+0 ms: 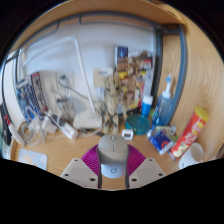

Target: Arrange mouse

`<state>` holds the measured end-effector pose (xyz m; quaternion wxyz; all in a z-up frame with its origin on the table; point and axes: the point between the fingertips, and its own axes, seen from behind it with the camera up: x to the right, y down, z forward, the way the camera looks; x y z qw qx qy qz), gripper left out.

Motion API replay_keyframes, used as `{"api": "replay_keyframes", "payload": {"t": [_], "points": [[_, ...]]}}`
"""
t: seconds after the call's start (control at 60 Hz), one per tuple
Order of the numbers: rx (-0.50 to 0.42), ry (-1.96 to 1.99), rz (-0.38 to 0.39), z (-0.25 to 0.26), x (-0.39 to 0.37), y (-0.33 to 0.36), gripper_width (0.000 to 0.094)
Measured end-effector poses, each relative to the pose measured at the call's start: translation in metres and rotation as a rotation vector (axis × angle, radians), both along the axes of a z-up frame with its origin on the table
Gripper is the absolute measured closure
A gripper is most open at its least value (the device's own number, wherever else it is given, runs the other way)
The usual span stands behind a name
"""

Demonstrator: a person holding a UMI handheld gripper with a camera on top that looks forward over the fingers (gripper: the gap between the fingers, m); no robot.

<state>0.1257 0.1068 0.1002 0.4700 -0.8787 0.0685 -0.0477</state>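
- One view only, from the gripper's own camera, looking out along its two fingers over a wooden desk (60, 152)
- Both fingers of the gripper (113, 170) show at the near edge, pale and angular, with a magenta pad (93, 159) on the inner face; they stand partly apart
- Between them sits a grey rounded thing, seemingly the mouse (113, 151), its top rising above the fingertips; whether the fingers press on it or merely flank it cannot be told
- Far right on the desk stands a red and yellow tube can (190, 131), leaning, with a white cup (192, 153) just near it
- Farther back on the right stands a blue bottle (165, 100), beside a smaller blue container (147, 106)
- Behind the mouse, at the far middle, shelves hold a cluttered stack of boxes (128, 78)
- Far left, a white desk lamp arm (70, 70) arches over tangled cables and small items
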Motion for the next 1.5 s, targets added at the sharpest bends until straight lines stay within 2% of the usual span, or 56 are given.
{"api": "replay_keyframes", "payload": {"t": [0.1,0.2,0.283,0.367,0.483,0.683,0.85,0.95,1.133,1.15,1.233,1.317,1.433,1.5], "points": [[0.122,-0.016,0.002,0.089,-0.033,0.005,0.0628],[0.233,-0.014,0.036,0.162,-0.085,0.006,0.0628],[0.298,-0.016,0.082,0.205,-0.136,0.003,0.0628],[0.321,0.007,0.128,0.22,-0.192,0.002,0.0628],[0.252,0.059,0.203,0.179,-0.273,0.005,0.0629],[0.059,0.091,0.3,0.046,-0.369,-0.011,0.0629],[-0.136,0.039,0.344,-0.067,-0.397,-0.037,0.0628],[-0.193,0.013,0.338,-0.104,-0.399,-0.048,0.063],[-0.192,-0.012,0.315,-0.109,-0.395,-0.047,0.0601],[-0.192,-0.009,0.312,-0.109,-0.396,-0.047,0.0548],[-0.199,0.001,0.299,-0.11,-0.396,-0.047,0.0489],[-0.251,0.043,0.292,-0.117,-0.4,-0.056,0.0426],[-0.22,0.039,0.288,-0.093,-0.395,-0.058,0.0285],[-0.195,0.031,0.292,-0.069,-0.391,-0.061,0.0163]]}}
